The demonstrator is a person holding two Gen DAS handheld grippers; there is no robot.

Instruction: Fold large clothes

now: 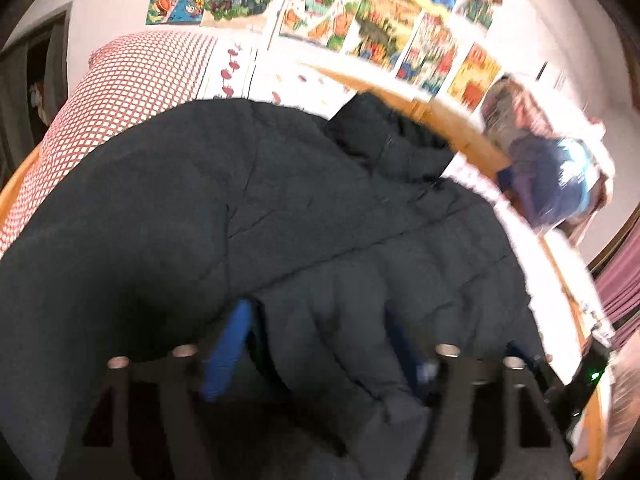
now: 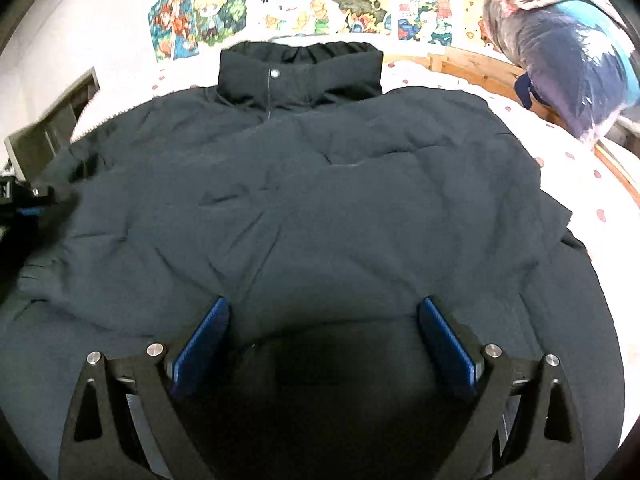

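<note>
A large black padded jacket (image 2: 320, 184) lies spread on the bed, collar (image 2: 300, 72) at the far side with a snap button. My right gripper (image 2: 324, 316) is open, its blue pads (image 2: 208, 340) wide apart just above the jacket's near hem. In the left wrist view the jacket (image 1: 240, 208) fills the frame, and my left gripper (image 1: 316, 320) has its blue pads (image 1: 228, 352) wide apart with a thick fold of jacket fabric bulging up between them. The left gripper's body shows at the left edge of the right wrist view (image 2: 24, 196), by the jacket's sleeve.
The bed has a white sheet with red spots (image 2: 592, 184) and a wooden frame (image 1: 460, 124). A red checked pillow (image 1: 132, 80) lies at the left. A blue-grey bundle of cloth (image 2: 572, 64) sits at the far right. Posters (image 1: 360, 12) cover the wall.
</note>
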